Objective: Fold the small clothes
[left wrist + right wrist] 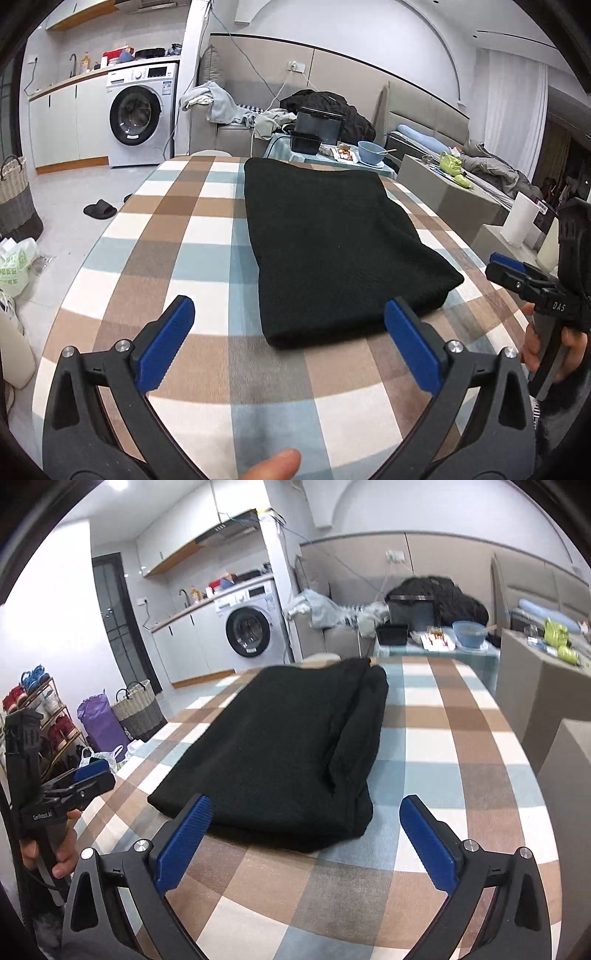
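A folded garment (pixel 332 251) is laid on the surface (pixel 192 229); behind it a bowl (pixel 371 151) is set, a washer (pixel 138 112) farther left.

Left claw (pixel 288 343) wide apart, empty; right claw (pixel 306 840) likewise.

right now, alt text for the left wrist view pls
A folded black garment lies on a checked tablecloth, just beyond the open left gripper, which holds nothing. The right gripper is at the right edge; a washing machine stands behind.
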A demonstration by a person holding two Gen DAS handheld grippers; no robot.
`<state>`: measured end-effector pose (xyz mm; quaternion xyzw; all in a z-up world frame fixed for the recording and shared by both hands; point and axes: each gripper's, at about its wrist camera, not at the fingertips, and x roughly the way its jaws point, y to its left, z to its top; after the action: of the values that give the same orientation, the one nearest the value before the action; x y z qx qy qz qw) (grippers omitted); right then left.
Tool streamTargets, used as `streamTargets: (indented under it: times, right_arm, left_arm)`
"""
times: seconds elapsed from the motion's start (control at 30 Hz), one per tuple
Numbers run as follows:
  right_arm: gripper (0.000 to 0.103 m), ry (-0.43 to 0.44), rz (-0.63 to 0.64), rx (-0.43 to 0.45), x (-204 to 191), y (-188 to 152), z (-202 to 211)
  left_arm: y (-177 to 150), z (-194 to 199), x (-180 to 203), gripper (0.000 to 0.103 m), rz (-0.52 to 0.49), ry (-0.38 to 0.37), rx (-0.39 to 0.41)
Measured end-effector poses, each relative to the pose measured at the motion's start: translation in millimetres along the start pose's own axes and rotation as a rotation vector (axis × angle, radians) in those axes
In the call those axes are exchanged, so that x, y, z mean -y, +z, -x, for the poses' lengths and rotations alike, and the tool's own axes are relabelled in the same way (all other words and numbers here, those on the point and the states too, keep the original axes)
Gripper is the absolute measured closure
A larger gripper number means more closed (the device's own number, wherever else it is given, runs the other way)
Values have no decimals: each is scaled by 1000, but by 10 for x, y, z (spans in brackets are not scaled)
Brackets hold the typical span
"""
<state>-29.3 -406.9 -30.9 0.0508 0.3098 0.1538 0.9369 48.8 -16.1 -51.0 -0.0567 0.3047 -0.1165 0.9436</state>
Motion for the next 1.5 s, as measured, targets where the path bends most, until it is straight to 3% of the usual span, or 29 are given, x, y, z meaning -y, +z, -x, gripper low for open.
streamTargets:
  times: [0.13,0.37,0.57,1.37,1.5]
  right_arm:
    - [0,17,11,30,-41,-30,39]
    - [0,-13,21,72,-84,-152,62]
    - [0,8,34,134,-111,-183,142]
    - [0,-29,59,194,-142,-229,204]
    - [0,-25,44,189,-112,-225,206]
  left_arm:
    - [-53,78,11,1,-4,-3,10]
    - [-103,109,-5,1,-20,87,62]
    - [-134,94,-71,1,19,71,90]
    - [-431,144,342,1,-218,106,173]
    - [-433,139,332,1,-213,103,168]
